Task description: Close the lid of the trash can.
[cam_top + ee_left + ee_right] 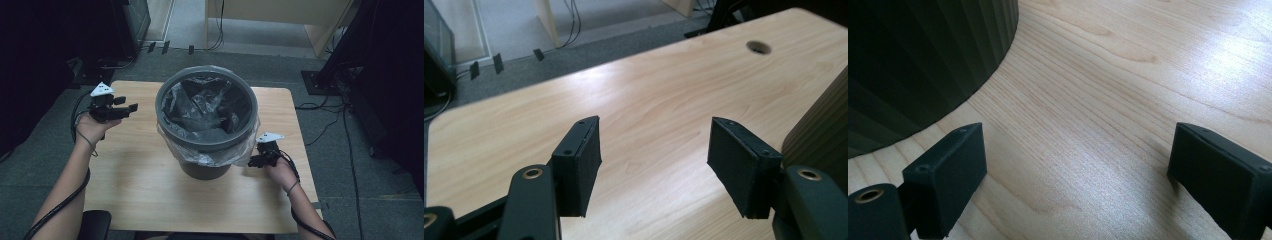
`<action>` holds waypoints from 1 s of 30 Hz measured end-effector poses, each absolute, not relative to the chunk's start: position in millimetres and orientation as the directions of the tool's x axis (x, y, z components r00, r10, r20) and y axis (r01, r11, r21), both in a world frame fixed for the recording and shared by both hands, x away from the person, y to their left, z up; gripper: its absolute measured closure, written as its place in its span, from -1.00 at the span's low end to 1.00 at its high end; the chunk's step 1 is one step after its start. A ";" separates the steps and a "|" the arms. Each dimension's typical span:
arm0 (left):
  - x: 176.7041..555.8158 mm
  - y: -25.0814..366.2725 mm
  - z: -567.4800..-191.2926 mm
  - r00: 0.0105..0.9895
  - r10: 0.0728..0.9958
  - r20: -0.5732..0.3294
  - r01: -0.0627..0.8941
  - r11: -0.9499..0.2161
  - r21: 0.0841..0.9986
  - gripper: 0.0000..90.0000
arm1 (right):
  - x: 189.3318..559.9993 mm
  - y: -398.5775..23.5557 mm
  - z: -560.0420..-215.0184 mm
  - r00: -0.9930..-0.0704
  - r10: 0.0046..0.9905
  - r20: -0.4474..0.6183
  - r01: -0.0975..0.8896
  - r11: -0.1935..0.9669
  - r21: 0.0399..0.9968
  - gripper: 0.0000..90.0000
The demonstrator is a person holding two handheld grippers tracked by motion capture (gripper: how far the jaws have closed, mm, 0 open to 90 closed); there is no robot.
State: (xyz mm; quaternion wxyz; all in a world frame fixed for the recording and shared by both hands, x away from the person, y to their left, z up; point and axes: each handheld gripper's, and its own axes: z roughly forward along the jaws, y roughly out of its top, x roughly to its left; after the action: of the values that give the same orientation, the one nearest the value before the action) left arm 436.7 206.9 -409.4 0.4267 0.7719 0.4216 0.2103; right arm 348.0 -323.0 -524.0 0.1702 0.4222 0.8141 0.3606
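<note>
the wooden counter (pixel 135 175) takes up the middle of the room, with grey carpet around it, a dark equipment rack (pixel 137 20) off the far left corner and a pale wooden cabinet (pixel 280 15) beyond the far edge. black cables (pixel 325 107) trail over the floor to the right. a round cable hole (pixel 758 47) sits in the counter's top near a corner, seen in the left gripper view.

the grey bin (pixel 206 120) stands upright at the middle of the counter, between the two hands. a clear plastic bag (pixel 210 152) lines it and folds out over the rim, hanging loose down the near side.

the left gripper (pixel 131 108) hovers to the left of the bin, apart from it, its fingers (pixel 579 165) spread wide with only bare wood between them. the right gripper (pixel 251 161) sits low just beside the bin's right flank, under the bag's overhang, its fingers (pixel 948 175) likewise released and holding nothing; the bin's ribbed wall (pixel 923 65) rises close on one side of them.
</note>
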 end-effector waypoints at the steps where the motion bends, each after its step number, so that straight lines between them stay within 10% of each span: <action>1: 436.1 207.7 -413.0 0.553 0.833 -0.036 0.475 -0.279 0.834 -0.17 | 348.0 -323.0 -524.0 -0.585 0.810 0.027 0.565 0.383 0.731 -0.83; 30: 423.3 230.5 -499.6 0.461 0.886 -0.044 0.546 -0.245 0.801 -0.20 | 347.8 -322.8 -524.1 -0.587 0.809 0.026 0.563 0.385 0.731 -0.83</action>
State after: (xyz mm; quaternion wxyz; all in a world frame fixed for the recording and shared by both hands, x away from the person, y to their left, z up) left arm 423.3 230.5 -499.6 0.3937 0.7587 0.4719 0.2160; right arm 347.8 -322.8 -524.1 0.1703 0.4210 0.8146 0.3609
